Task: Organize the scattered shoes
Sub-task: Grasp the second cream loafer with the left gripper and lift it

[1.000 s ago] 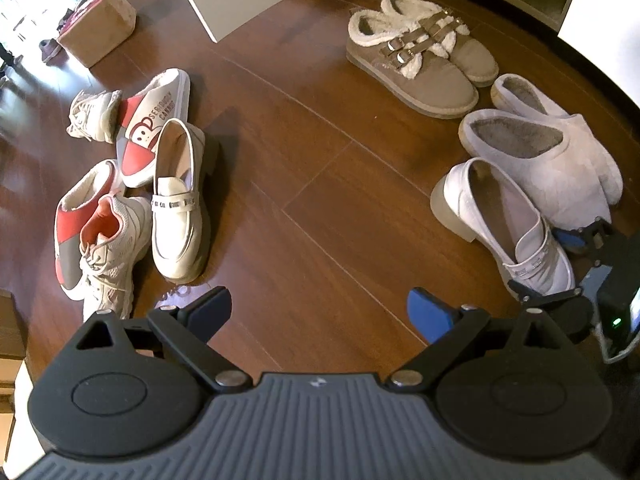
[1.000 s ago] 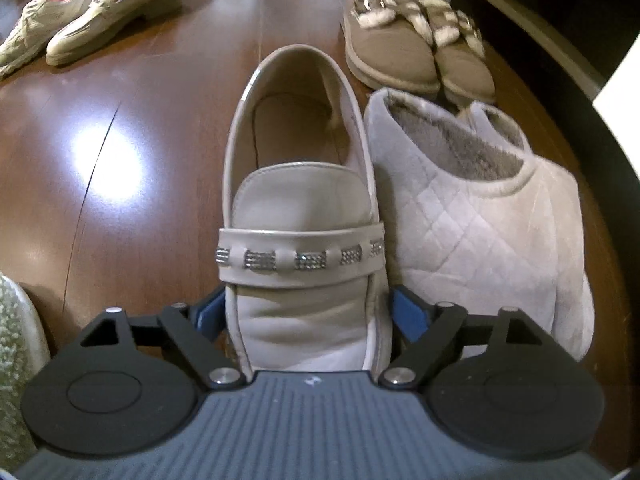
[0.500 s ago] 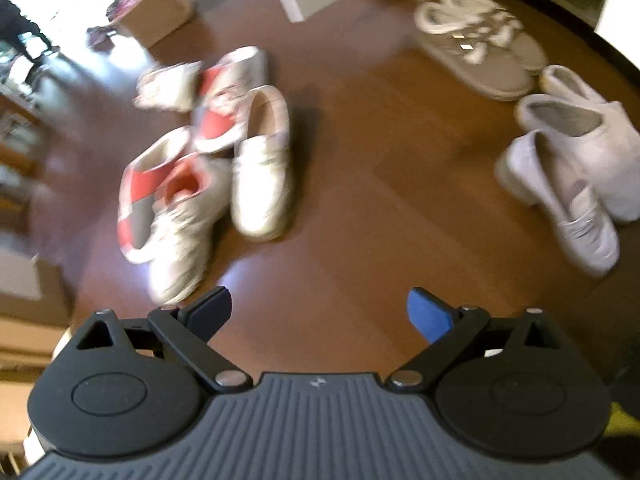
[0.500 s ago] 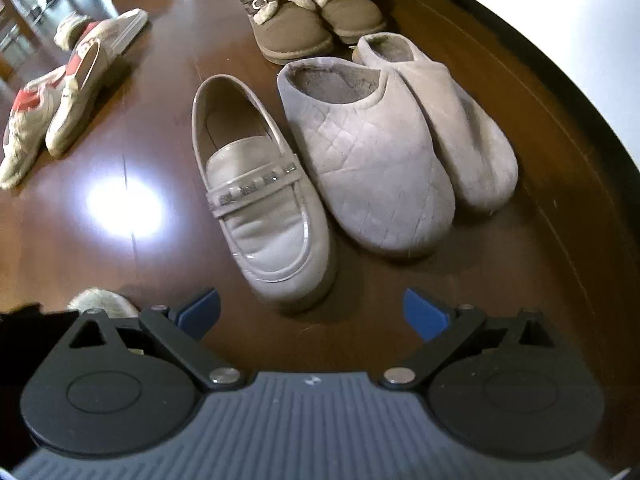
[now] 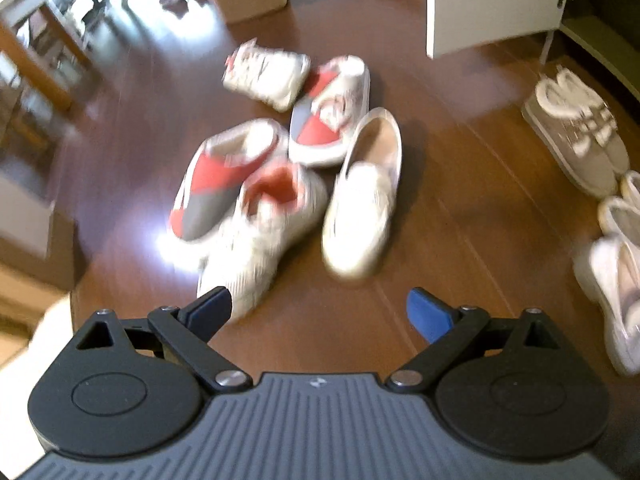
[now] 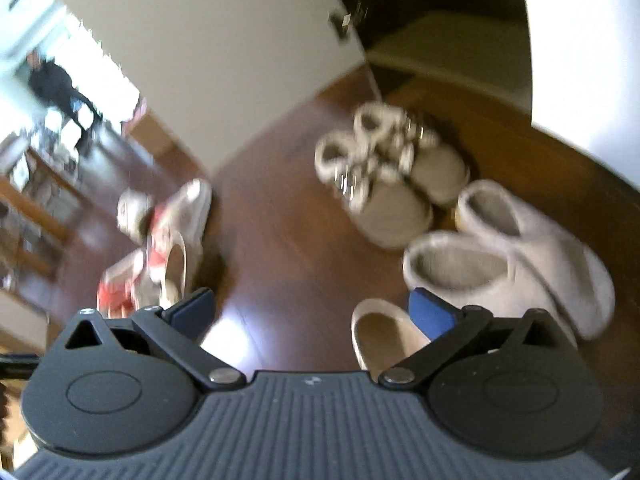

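Dark wooden floor [image 5: 460, 208] carries a scattered heap of shoes [image 5: 288, 184] at twelve o'clock of the left gripper [image 5: 319, 308], whose jaws are spread and empty. Right gripper [image 6: 311, 307], jaws opening and empty, hangs over a beige loafer [image 6: 384, 332], grey slippers [image 6: 512, 256] at two o'clock.
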